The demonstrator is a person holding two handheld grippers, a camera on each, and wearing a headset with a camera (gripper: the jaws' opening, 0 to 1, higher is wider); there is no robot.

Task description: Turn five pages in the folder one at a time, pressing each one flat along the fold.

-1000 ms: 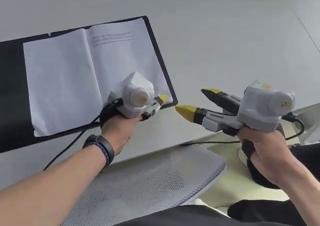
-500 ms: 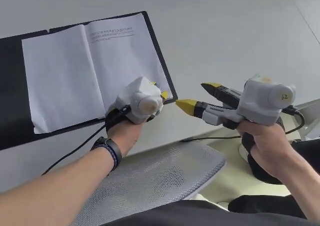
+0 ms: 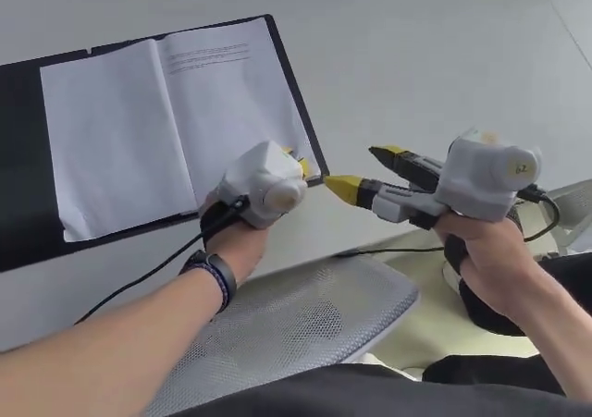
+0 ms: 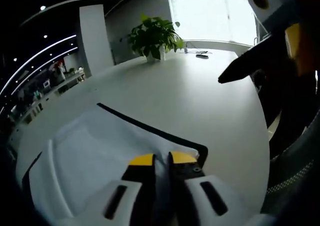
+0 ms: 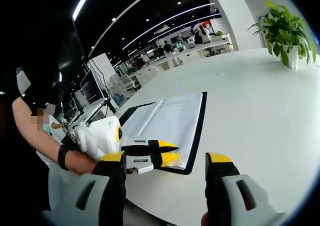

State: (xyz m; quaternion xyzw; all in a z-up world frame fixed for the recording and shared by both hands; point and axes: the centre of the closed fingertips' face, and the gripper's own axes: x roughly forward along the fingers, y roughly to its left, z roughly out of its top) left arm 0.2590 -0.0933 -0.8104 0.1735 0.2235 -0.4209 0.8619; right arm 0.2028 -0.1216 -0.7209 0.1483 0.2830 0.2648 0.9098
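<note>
Nearest the viewer, the mesh chair back [image 3: 305,315]. Beyond it the right gripper [image 3: 367,169] hangs over bare table [image 3: 416,56], jaws spread wide and holding nothing, their tips aimed leftward at the folder's near right corner. The left gripper [image 4: 162,158] is the nearer of the two to the work. It sits on that very corner, jaws drawn to a narrow slit over the edge of the right-hand page [image 3: 236,112] — whether the sheet is actually caught in the slit cannot be told.

The folder [image 3: 20,158] lies open and flat to the person's left front. Its fold [image 3: 180,130], the long axis of both pages, runs from near to far and leans slightly left as it recedes. The fold lies to the left of the left jaws, so the turn would likely carry this corner leftward across it onto the left-hand page [image 3: 111,140]. Farthest off, a potted plant [image 4: 152,35].
</note>
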